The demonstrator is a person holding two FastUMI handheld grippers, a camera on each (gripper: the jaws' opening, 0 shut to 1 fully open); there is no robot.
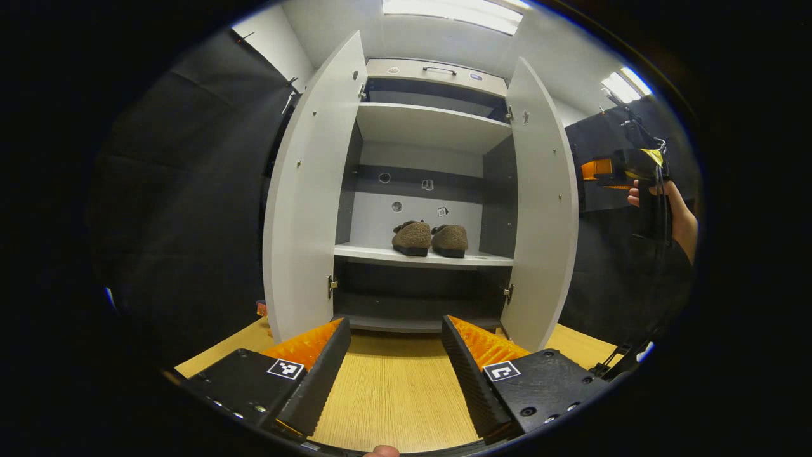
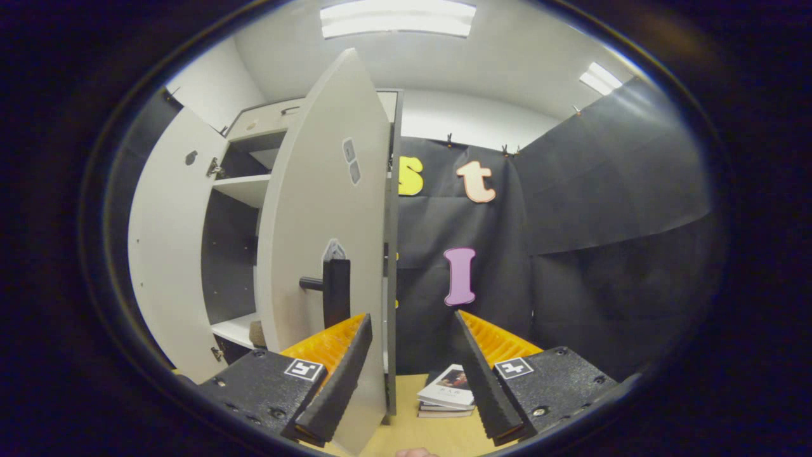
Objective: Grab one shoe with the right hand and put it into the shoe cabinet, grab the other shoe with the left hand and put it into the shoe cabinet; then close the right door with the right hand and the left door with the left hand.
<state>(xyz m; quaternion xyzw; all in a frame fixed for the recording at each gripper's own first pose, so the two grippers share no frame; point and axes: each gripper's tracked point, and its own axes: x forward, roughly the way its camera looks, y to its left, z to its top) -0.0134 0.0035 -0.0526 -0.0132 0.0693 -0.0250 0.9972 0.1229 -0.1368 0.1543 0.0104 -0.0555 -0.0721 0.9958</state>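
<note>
A: Where are the shoes seen?

B: In the left gripper view, both shoes are found inside the shoe cabinet (image 1: 431, 127); the left shoe (image 1: 412, 238) and the right shoe (image 1: 450, 240) are set side by side on the middle shelf (image 1: 368, 254), just beside each other, toes turned toward the back panel; whether they touch cannot be told.

A: And the doors?

B: Both are seen swung open; the left door (image 1: 304, 209) and the right door (image 1: 539, 209) stand out toward the camera on either side of the opening; in the right gripper view the right door (image 2: 323, 209) is seen nearly edge-on, with its dark handle (image 2: 333, 292) showing on the outer face.

A: How are the tools held?

B: The left gripper (image 1: 396, 346) is held with its fingers spread apart and nothing between them, low over the wooden floor (image 1: 393, 393) in front of the cabinet; the right gripper (image 2: 411, 346) is likewise spread wide and empty, with its left finger near the right door's handle; contact cannot be told.

A: Anything else noted?

B: A stack of books (image 2: 447, 397) is seen on the floor beside the cabinet; in the left gripper view, a hand (image 1: 672, 212) gripping the other gripper is seen beyond the right door.
</note>
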